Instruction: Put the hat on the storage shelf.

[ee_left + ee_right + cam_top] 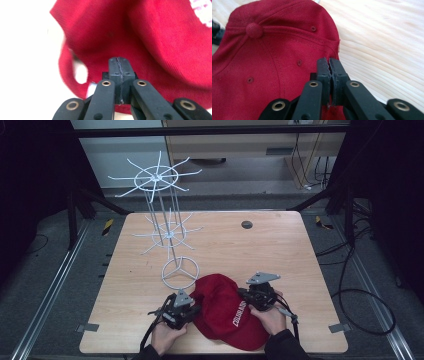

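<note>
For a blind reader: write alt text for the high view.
A person's two hand-held grippers, left gripper and right gripper, pinch opposite sides of a red cap at the near edge of a wooden table. A white wire rack stands behind.

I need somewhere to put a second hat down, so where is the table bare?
The right half of the table, from the grommet to the right edge, is bare. The near-left corner is free too. It is crowded around the wire rack and the red cap.
</note>
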`<state>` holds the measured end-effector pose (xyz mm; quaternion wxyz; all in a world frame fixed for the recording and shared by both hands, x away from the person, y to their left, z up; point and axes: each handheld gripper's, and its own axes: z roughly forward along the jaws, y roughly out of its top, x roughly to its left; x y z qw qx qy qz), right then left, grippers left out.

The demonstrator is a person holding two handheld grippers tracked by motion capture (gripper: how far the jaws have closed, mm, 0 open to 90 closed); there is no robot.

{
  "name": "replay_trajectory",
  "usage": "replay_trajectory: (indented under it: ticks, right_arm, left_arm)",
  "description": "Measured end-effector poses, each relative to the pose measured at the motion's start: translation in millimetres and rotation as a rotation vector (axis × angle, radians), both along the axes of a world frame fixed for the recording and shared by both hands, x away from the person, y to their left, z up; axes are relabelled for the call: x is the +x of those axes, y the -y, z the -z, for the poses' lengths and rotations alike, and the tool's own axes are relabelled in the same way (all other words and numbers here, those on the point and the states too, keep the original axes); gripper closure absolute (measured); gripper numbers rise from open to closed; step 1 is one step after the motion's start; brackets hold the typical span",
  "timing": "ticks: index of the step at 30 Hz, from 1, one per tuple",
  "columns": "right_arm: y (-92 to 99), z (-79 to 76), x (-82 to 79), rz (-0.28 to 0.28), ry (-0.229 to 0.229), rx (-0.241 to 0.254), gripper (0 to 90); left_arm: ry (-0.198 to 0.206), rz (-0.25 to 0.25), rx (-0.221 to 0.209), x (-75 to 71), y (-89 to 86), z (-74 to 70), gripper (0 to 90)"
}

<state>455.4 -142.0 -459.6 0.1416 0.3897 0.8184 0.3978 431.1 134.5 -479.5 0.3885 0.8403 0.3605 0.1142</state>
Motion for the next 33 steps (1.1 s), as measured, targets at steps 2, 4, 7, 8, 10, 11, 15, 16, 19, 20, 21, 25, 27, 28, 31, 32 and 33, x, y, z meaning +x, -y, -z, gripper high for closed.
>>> replay_trajectory:
  ticks: [2,4,7,8,10,11,15,16,19,20,21,25,27,28,31,32,33]
  right_arm:
    - [11.5,-3.3,-3.7,0.039,0.016,-0.011,87.1]
    - [25.3,-3.9,-6.3,0.089,0.012,-0.014,86.6]
    - [44.6,-1.7,-10.2,0.142,-0.004,-0.014,85.9]
    - [49.8,-0.6,-11.6,0.156,-0.006,-0.017,85.7]
    - [57.7,1.1,-14.2,0.181,-0.020,-0.020,83.7]
    - [60.7,2.0,-15.3,0.185,-0.019,-0.021,80.6]
    - [66.8,-1.8,-20.0,0.198,0.056,-0.011,69.3]
    - [66.9,-4.2,-20.8,0.201,0.075,-0.003,67.6]
    - [63.8,-16.1,-22.8,0.190,0.128,0.026,60.4]
    - [60.8,-20.5,-23.5,0.181,0.142,0.033,57.7]
    - [57.0,-25.0,-24.2,0.169,0.144,0.039,55.2]
    - [34.6,-39.3,-27.4,0.121,0.145,0.062,47.9]
    - [22.5,-43.1,-27.8,0.100,0.142,0.059,44.5]
    - [16.1,-44.6,-27.5,0.091,0.142,0.064,43.3]
    - [-1.8,-45.8,-24.1,0.075,0.139,0.070,39.2]
    - [-6.3,-45.3,-23.0,0.074,0.134,0.076,37.3]
    - [-13.4,-43.6,-20.7,0.077,0.135,0.073,34.8]
  left_arm:
    - [0.015,0.004,-0.005,9.7,9.3,-1.1,90.0]
    - [0.018,-0.003,-0.005,17.8,20.6,1.5,90.0]
    - [0.021,0.017,0.003,25.2,32.0,5.1,90.0]
    - [0.023,0.027,0.007,26.2,34.5,5.5,89.9]
    - [0.033,0.034,-0.008,24.2,35.1,4.5,89.7]
    - [0.047,0.035,-0.005,21.5,32.7,1.8,89.0]
    - [0.087,0.025,-0.011,10.3,9.0,-13.0,77.6]
    - [0.094,0.015,-0.015,8.7,2.7,-16.0,75.4]
    - [0.113,-0.027,-0.029,3.4,-26.0,-26.1,69.3]
    - [0.117,-0.047,-0.032,1.3,-35.2,-28.5,67.4]
    - [0.129,-0.070,-0.027,-0.7,-47.8,-31.0,64.9]
    - [0.139,-0.166,-0.022,-4.1,-84.1,-32.8,58.1]
    - [0.138,-0.214,-0.020,-4.6,-98.8,-30.0,54.8]
    - [0.135,-0.228,-0.017,-4.6,-103.8,-28.7,53.7]
    - [0.126,-0.285,-0.011,-3.2,-120.2,-23.6,50.4]
    - [0.121,-0.303,-0.007,-2.0,-125.6,-22.2,49.4]
    - [0.124,-0.315,-0.003,-1.4,-128.8,-21.4,48.1]
